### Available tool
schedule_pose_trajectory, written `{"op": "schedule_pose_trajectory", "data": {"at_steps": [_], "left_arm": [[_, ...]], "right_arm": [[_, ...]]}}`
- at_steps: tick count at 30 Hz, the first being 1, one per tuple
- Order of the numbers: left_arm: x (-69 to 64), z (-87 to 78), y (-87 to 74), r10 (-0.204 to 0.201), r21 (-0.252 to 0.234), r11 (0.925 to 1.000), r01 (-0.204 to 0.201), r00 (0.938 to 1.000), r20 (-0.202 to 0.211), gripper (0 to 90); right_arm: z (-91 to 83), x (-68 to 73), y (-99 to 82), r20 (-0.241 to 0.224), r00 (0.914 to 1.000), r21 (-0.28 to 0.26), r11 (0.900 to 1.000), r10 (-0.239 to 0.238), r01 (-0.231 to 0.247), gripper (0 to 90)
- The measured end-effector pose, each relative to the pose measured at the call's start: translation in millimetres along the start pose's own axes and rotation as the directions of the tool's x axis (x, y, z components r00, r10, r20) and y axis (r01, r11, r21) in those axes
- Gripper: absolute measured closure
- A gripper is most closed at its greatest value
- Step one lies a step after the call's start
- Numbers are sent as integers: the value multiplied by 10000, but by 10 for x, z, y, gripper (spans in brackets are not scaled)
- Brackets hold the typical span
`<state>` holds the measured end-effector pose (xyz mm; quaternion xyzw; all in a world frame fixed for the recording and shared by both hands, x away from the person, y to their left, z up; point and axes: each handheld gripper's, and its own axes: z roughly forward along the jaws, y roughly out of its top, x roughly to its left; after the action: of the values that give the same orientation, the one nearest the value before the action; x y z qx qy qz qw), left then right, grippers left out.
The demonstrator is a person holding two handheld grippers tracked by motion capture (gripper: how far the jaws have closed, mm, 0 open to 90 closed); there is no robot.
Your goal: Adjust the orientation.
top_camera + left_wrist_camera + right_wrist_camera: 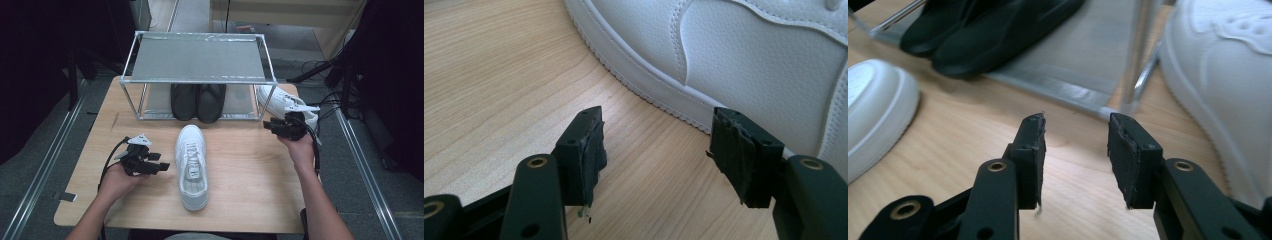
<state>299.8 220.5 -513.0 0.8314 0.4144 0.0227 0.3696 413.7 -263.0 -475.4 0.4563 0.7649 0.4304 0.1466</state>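
High view: a metal shoe rack (199,80) stands at the far side of a wooden table (250,170), with an upper and a lower shelf. A pair of black shoes (198,102) sits side by side on the lower shelf, toes toward the person; the upper shelf carries nothing. One white sneaker (192,165) lies upright on the table in front of the rack, toe toward it. A second white sneaker (286,104) rests outside the rack, just beside its right-hand post.

At the left, the left gripper (161,167) lies low near the table, pointing at the side of the central sneaker; its jaws are spread with only bare wood between them, one jaw tip close against the sole edge. At the right, the right gripper (268,125) is held near the second sneaker, facing the rack's corner, jaws parted and gripping nothing.
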Motion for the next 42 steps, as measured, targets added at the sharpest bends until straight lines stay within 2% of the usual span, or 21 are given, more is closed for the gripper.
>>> {"op": "schedule_pose_trajectory", "data": {"at_steps": [2,11,15,17,18,20,22,26,31,36,39,42], "left_arm": [[3,4,0,28,16,10000,-28,10000,-26,388],[3,16,1,6,96,10000,-6,10000,0,388],[3,22,1,14,108,9999,-14,10000,-14,388],[1,23,1,16,109,9999,-16,10000,1,388],[2,25,0,13,122,9999,-13,10000,-4,388],[2,25,1,6,129,9999,-6,10000,-9,389],[2,25,-1,9,124,9999,-9,10000,-8,389],[6,19,-2,2,120,9999,-2,10000,-4,389],[9,14,-7,-14,97,10000,14,10000,17,388],[11,15,-10,-27,118,9999,27,10000,3,388],[11,8,-18,-10,84,10000,10,10000,-26,388],[4,-3,-37,-43,51,10000,43,10000,-49,388]], "right_arm": [[7,-79,19,144,9998,192,9997,127,-129,597],[29,-361,103,855,9956,177,9990,392,-408,598],[18,-476,109,1244,9912,-282,9987,445,-413,619],[21,-539,147,1273,9903,187,9982,550,-578,618],[15,-559,161,1249,9906,157,9981,566,-591,629],[1,-582,181,1260,9901,-165,9981,611,-594,637],[1,-596,219,1232,9909,35,9984,551,-560,641],[-39,-603,257,1259,9905,-84,9984,560,-553,634],[-144,-599,286,1646,9856,-253,9991,376,-338,626],[-206,-670,279,1712,9833,-469,9974,616,-544,623],[-236,-733,254,2030,9769,-461,9972,672,-590,622],[-197,-802,213,1967,9760,-347,9955,934,-883,626]]}}
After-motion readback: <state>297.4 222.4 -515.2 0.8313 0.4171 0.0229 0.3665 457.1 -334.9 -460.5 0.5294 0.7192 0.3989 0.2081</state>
